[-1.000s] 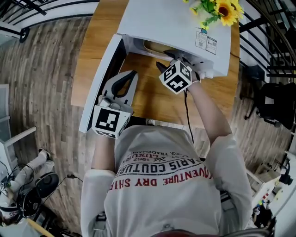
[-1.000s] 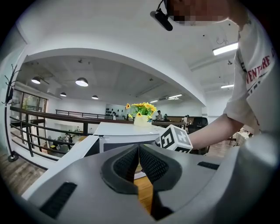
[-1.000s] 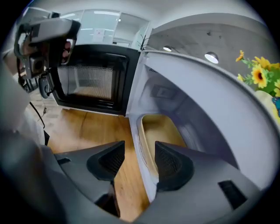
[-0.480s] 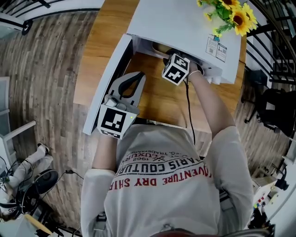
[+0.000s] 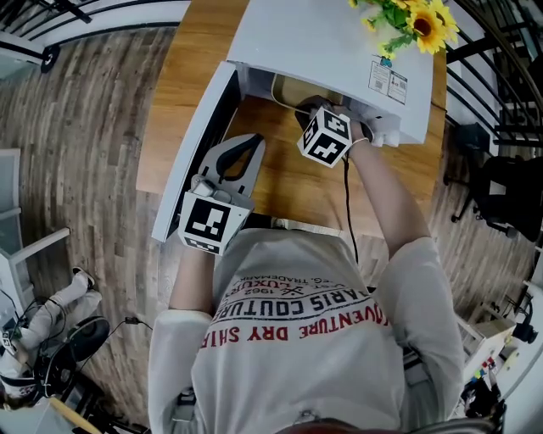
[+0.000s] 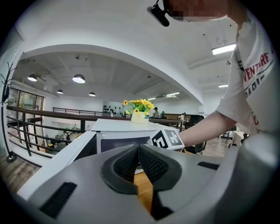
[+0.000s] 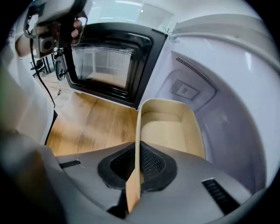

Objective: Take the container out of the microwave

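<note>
The white microwave [image 5: 322, 34] stands on the wooden table [image 5: 280, 182] with its door [image 5: 191, 144] swung open to the left. Inside lies a shallow beige container [image 7: 168, 127], of which only the rim [image 5: 293, 87] shows in the head view. My right gripper [image 7: 138, 151] reaches down into the opening. Its jaws have closed onto the container's near wall, and the pads press it from both sides. My left gripper [image 6: 139, 148] is shut on nothing and hangs still in front of the open door [image 7: 109, 65], away from the container.
A vase of yellow flowers [image 5: 407, 21] stands on top of the microwave at the back right. The right gripper's cable [image 5: 346, 203] hangs across the table's front edge. A black chair [image 5: 509, 191] stands on the floor to the right.
My right gripper has sunk a little toward the container at the microwave's opening. The left gripper has stayed where it was.
</note>
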Demonstrator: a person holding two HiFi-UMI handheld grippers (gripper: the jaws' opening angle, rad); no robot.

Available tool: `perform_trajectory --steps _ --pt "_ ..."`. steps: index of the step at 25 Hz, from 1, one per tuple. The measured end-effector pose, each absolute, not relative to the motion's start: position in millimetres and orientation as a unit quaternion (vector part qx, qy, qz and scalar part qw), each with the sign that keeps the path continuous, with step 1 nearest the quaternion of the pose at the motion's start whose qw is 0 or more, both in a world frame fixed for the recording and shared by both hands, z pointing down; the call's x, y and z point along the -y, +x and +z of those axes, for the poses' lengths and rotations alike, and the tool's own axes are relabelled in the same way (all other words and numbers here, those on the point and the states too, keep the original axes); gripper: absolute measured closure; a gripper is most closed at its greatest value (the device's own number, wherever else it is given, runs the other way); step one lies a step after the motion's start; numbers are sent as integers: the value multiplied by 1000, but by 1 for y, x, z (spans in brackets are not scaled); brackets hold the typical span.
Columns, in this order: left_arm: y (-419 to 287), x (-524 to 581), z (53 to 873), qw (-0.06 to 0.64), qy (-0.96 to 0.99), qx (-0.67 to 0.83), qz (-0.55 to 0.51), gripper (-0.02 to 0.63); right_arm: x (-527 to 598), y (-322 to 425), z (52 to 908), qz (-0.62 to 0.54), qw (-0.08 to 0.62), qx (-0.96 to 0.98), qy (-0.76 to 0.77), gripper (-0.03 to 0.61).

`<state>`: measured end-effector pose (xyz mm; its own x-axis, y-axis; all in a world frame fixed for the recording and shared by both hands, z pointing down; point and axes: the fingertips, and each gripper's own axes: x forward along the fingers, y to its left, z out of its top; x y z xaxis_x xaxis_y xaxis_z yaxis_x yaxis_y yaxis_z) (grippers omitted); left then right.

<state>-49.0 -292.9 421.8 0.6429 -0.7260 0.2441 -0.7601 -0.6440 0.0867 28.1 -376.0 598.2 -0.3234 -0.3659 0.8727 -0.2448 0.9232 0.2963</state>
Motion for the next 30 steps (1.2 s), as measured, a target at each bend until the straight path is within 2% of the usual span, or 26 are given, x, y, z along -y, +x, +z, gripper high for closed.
perform_trajectory --steps 12,30 --pt "-29 250 410 71 907 405 91 594 300 41 541 -12 436 862 260 549" --pt "-5 206 376 15 903 424 71 594 220 129 397 -8 146 868 475 549"
